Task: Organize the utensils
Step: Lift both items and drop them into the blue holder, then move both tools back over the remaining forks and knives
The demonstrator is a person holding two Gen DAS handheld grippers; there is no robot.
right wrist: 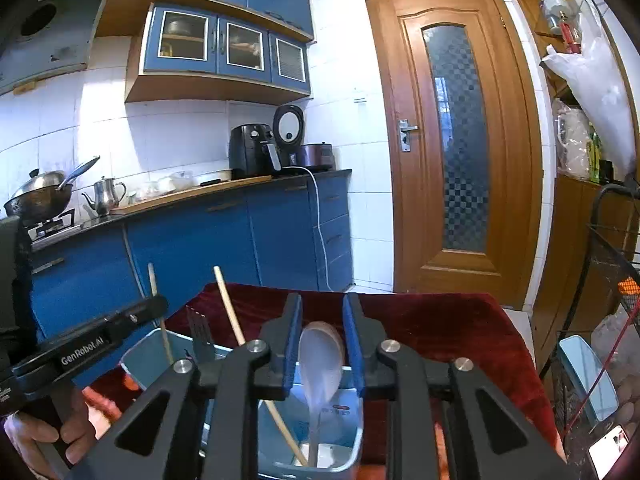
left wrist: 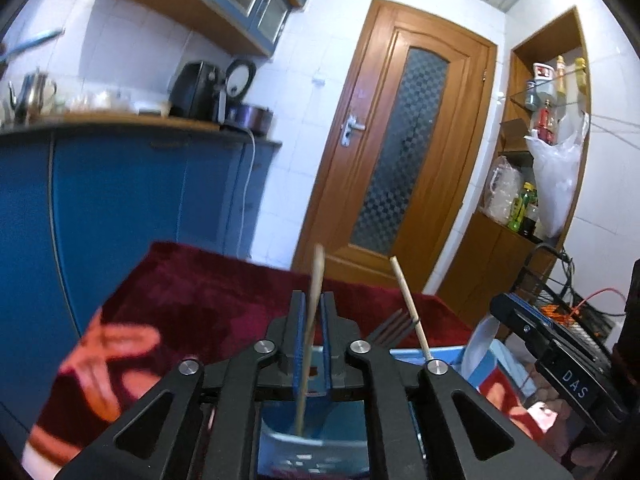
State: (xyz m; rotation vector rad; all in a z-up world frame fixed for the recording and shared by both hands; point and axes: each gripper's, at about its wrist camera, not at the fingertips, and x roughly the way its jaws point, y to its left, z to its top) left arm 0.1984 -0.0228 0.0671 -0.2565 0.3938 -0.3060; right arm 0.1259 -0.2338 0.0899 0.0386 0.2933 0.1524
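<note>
Utensils are stood in a blue bin (right wrist: 344, 446) on the red-covered table (right wrist: 440, 320). A chopstick (left wrist: 310, 332) lies between the barely parted left gripper (left wrist: 314, 340); a white spoon (right wrist: 320, 364) stands untouched within the right gripper (right wrist: 322, 344), its jaws narrowly apart.

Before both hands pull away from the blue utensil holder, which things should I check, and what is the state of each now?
1. Left gripper jaws let go of the chopstick: ok, gaps on both sides.
2. Right gripper jaws clear of the white spoon: ok.
3. Spoon handle down in the holder: ok.
4. Chopstick's lower end inside the holder: ok.
5. Fork standing in the holder: ok.
6. Holder steady on the red cloth: cannot tell.
</note>
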